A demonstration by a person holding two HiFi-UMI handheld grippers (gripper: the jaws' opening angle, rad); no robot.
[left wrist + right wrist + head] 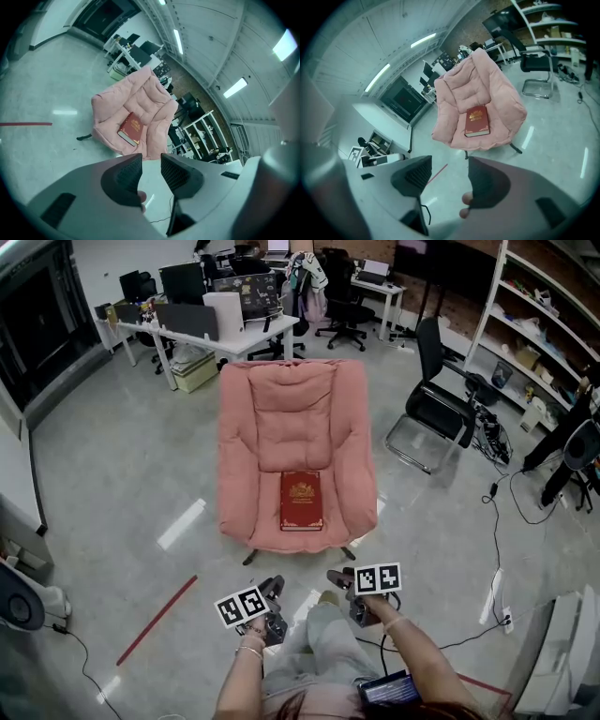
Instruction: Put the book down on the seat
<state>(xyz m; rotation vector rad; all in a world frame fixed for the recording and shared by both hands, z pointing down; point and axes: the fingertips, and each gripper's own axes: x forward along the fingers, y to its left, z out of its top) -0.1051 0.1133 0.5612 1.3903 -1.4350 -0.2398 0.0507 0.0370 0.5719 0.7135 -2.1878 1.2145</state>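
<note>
Closest in, just short of the front edge of the pink armchair (281, 399), the left gripper (274, 587) and right gripper (339, 577) are held side by side, clear of the chair and touching nothing. The left one's jaws are parted by only a narrow gap and the right one's are spread noticeably wider. Nothing is gripped by either, and only floor is seen between the pads. Black-and-white square markers are carried on each cube, with no words on them. The red book (301, 500) is laid flat, cover up, at the front of the armchair's seat. A gold emblem and some gold lettering can be made out on it, but it's way too small to be read. A red tape strip (157, 619) is stuck on the floor off the armchair's front-left. A black office chair (439, 404) is parked to its right, and a white desk (202, 329) is set behind it.
</note>
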